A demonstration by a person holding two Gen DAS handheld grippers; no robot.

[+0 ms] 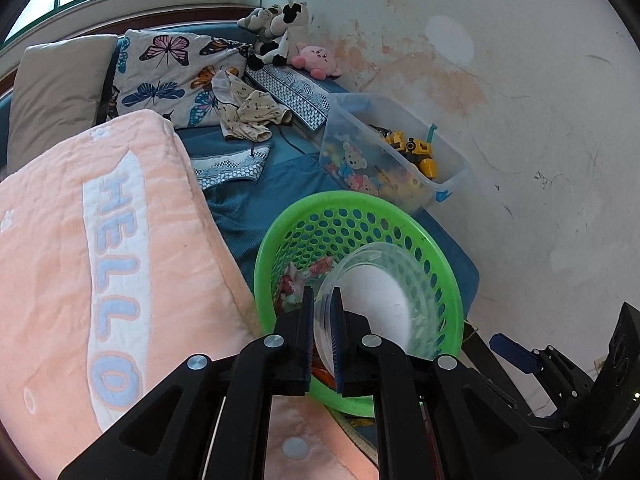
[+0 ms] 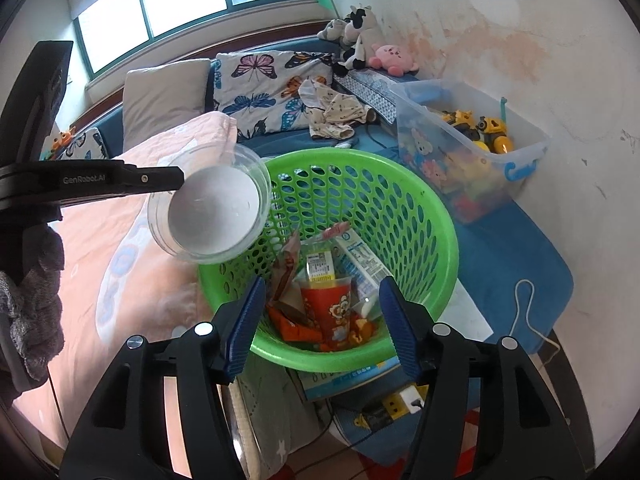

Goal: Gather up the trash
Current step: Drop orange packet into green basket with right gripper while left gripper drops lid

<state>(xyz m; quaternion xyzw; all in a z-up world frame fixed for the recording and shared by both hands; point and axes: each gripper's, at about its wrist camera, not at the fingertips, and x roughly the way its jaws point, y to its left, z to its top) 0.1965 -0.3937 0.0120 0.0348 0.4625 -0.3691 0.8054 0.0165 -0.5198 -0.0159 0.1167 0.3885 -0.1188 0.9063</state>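
My left claw (image 1: 322,308) grips a clear cup (image 2: 208,210) by its rim, tilted over the basket's (image 2: 436,216) left edge; right claw (image 2: 322,300) gapes empty above the trash inside

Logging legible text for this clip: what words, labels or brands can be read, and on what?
"HELLO": pink blanket.
"GenRobot.AI": left gripper's arm, in the right wrist view.
Print on the milk carton, red cup, wrappers in the green basket and booklet under it: too small or blurred to read.
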